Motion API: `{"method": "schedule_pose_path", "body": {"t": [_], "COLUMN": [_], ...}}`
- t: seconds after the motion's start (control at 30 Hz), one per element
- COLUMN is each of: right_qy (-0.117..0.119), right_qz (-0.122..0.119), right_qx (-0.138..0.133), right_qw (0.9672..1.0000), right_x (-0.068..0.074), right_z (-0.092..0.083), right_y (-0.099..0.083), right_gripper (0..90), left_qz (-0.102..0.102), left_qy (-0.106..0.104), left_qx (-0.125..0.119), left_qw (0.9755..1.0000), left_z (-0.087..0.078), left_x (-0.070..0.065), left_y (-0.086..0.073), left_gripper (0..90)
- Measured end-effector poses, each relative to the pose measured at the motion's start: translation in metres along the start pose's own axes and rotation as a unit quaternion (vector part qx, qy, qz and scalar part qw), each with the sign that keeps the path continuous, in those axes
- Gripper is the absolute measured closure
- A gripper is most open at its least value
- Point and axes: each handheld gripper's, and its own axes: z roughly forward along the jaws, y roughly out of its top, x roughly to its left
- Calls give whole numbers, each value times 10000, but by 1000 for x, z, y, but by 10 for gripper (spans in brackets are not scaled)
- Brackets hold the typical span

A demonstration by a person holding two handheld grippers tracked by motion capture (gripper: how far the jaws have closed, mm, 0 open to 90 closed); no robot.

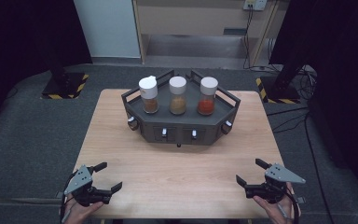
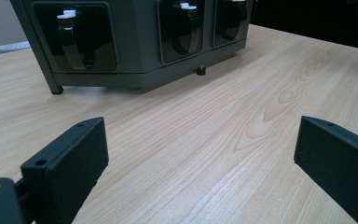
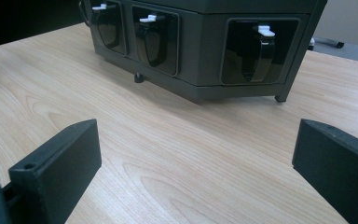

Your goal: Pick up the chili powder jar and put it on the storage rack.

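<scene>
Three clear jars stand upright in a row on a dark grey rack (image 1: 181, 122) at the far middle of a pale, wood-grain table (image 1: 177, 182). Each jar has a round white cap. The left jar (image 1: 149, 94) holds brown powder, the middle jar (image 1: 177, 95) tan powder, the right jar (image 1: 207, 95) bright red powder. The rack is angular, with a low rail around its top and slanted front faces. Glossy black recessed panels in those faces each carry a small white lever (image 2: 65, 14). A short stud foot shows under its front edge.

At the near left corner of the table, a hand holds the left tool (image 1: 108, 177), its matte black, blocky jaws spread wide apart over bare wood. At the near right corner, the right tool (image 1: 251, 171) is held likewise, jaws wide apart and gripping nothing. Both tools are well apart from the rack and point toward it. A grey three-cornered plate tops each tool.
</scene>
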Motion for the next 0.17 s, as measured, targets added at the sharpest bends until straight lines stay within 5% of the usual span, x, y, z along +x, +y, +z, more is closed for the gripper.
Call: {"method": "schedule_pose_path", "body": {"t": [0.17], "right_qy": [-20], "right_qz": [18], "right_qx": [-4], "right_qw": [10000], "right_x": [0], "right_z": [0], "right_y": [0], "right_gripper": [11], "left_qz": [-2], "left_qy": [-4], "left_qx": [1], "left_qw": [10000], "left_z": [0], "left_x": [0], "left_y": [0], "left_gripper": [19]}}
